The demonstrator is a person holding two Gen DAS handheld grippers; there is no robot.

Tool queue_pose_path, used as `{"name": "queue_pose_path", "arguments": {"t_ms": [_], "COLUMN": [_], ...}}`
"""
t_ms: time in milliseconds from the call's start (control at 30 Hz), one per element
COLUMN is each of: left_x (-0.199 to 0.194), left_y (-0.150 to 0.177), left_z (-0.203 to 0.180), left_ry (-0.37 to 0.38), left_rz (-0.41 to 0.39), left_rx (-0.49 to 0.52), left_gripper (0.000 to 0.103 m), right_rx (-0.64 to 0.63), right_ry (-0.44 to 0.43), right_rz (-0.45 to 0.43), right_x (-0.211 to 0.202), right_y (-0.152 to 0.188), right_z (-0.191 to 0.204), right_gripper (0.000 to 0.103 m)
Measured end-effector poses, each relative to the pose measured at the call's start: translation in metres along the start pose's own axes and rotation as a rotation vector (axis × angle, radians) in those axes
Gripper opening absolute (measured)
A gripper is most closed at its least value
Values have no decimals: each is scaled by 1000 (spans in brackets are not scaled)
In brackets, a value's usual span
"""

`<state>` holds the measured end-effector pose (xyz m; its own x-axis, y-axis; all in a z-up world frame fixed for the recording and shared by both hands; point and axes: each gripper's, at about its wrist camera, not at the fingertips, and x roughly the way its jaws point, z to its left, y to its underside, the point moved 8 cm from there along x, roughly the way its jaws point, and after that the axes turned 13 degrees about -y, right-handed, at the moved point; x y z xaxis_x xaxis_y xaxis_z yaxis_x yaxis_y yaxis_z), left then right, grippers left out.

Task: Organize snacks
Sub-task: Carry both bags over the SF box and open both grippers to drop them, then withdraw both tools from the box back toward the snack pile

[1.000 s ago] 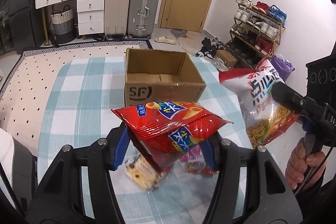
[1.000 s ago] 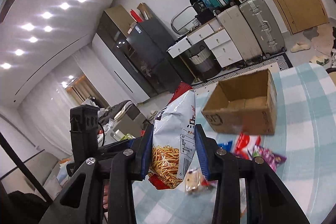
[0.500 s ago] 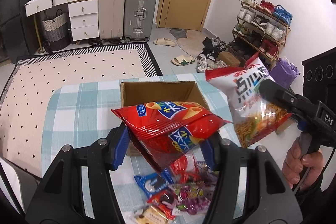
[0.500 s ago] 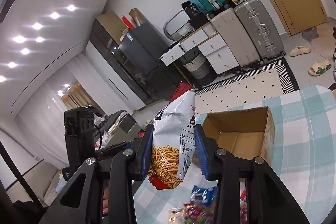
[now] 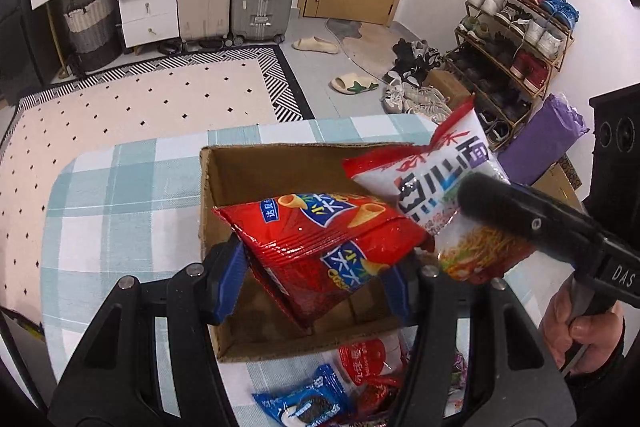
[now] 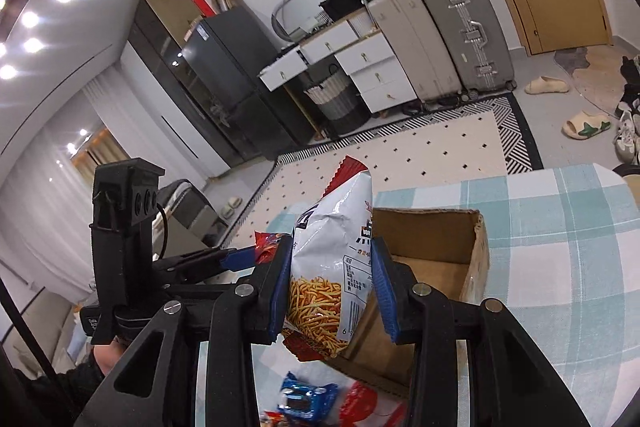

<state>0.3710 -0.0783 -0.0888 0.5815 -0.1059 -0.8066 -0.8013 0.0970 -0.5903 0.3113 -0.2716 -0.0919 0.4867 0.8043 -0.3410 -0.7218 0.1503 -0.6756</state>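
The worktop [image 5: 120,195], covered in a teal-and-white check cloth, spreads out ahead of and below both grippers. On it, directly beneath the left gripper [image 5: 316,279] and ahead of the right gripper [image 6: 332,291], sits an open cardboard box [image 5: 280,171] whose inside looks bare where it can be seen.

The left gripper is clamped on a red snack bag [image 5: 332,247], its blue pads pressing the bag's two sides; the bag hangs tilted over the box opening. To the right of that gripper, the right gripper is clamped on a white noodle-snack bag [image 6: 332,267], which stands upright between its pads, with its red top edge rising ahead of the fingertips. In the left wrist view this white bag is over the box's right side, touching or just beside the red bag. A hand [image 5: 580,327] grips the right gripper's handle at the lower right.

Below the left gripper, on the near side of the box, lies a small heap of loose snacks: a blue cookie packet [image 5: 304,403] and a red-and-white packet [image 5: 368,359] just beside it.
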Motion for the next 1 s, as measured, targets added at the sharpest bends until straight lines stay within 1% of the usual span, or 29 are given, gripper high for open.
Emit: {"name": "queue_pose_path", "arguments": {"t_ms": [100,200,333,400,467,500,533,567,633,733,800,867,933,1000], "left_x": [21,36,53,61,60,59,56,52,38,12,-9,-24,-42,-60], "left_y": [6,10,19,21,24,24,25,25,25,28,30,33,40,48], "left_z": [3,4,8,11,15,16,18,21,25,32,37,42,44,45], "left_ry": [2,-6,-8,-16,-19,-14,-22,-36,-59,-66,-66,-80,-79,-96], "left_rz": [22,24,75,92,91,85,76,67,29,-4,-36,-58,-82,-105], "left_rx": [-8,-14,-42,-41,-41,-42,-40,-38,-38,-51,-70,-80,-86,-92], "left_gripper": [57,57,59,67,69,72,76,80,80,80,82,82,82,82], "right_rx": [7,12,23,24,19,14,2,-8,-22,-49,-80,-106,-131,-154], "right_ry": [22,47,72,80,86,92,98,97,99,90,89,82,81,76], "right_rz": [20,36,58,68,79,80,76,70,50,27,6,-15,-39,-52], "right_x": [9,18,27,31,32,31,30,27,18,0,-15,-28,-44,-58], "right_y": [7,13,20,23,25,25,25,24,22,20,19,20,23,30], "right_z": [-14,-25,-37,-40,-40,-39,-37,-33,-25,-5,12,28,45,63], "right_gripper": [38,38,38,38,43,45,51,53,54,54,59,73,74,74]}}
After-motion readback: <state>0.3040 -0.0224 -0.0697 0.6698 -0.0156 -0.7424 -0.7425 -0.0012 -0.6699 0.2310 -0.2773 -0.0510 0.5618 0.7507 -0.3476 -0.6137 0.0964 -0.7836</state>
